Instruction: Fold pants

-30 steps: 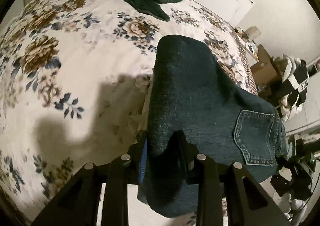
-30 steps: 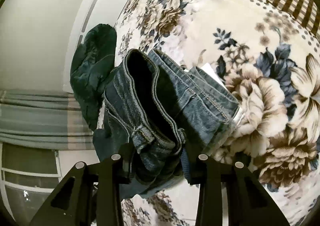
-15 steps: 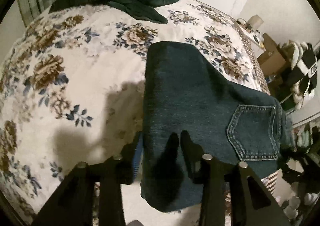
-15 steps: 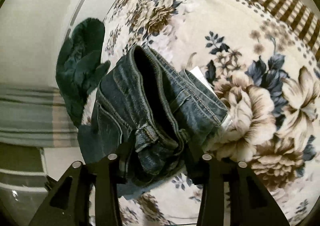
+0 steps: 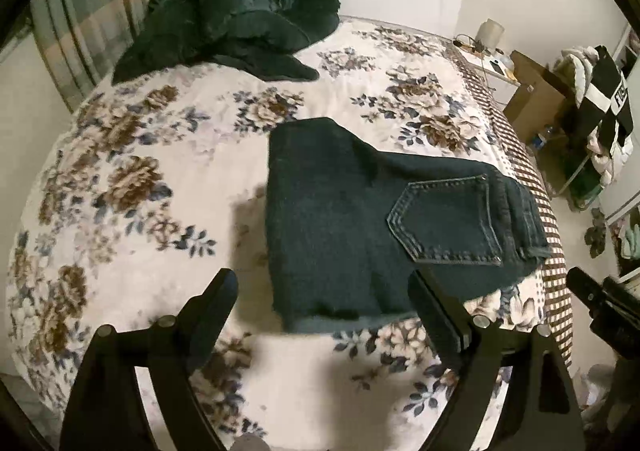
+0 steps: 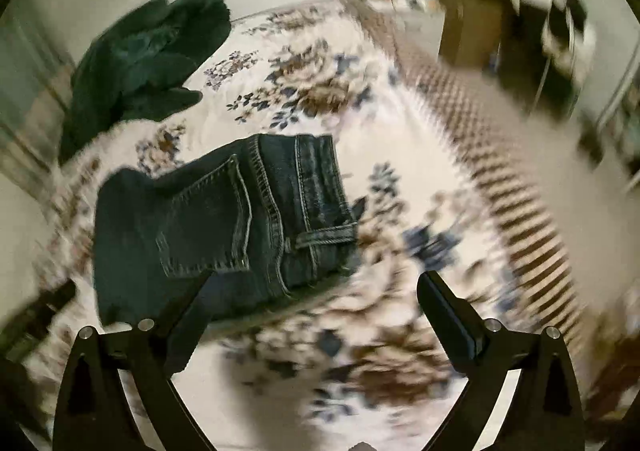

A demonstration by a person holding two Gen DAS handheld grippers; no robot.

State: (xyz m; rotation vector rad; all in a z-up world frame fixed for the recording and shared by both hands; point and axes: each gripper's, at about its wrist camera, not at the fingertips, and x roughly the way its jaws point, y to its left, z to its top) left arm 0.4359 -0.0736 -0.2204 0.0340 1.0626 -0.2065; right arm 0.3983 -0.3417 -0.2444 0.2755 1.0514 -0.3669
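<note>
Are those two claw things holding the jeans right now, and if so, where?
No. Both the left gripper and right gripper have open jaws; the folded jeans lie loose on the bed.

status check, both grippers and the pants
Left gripper open, empty. Right gripper open, empty. Jeans folded flat on bed. Green blanket apart, by headboard.
</note>
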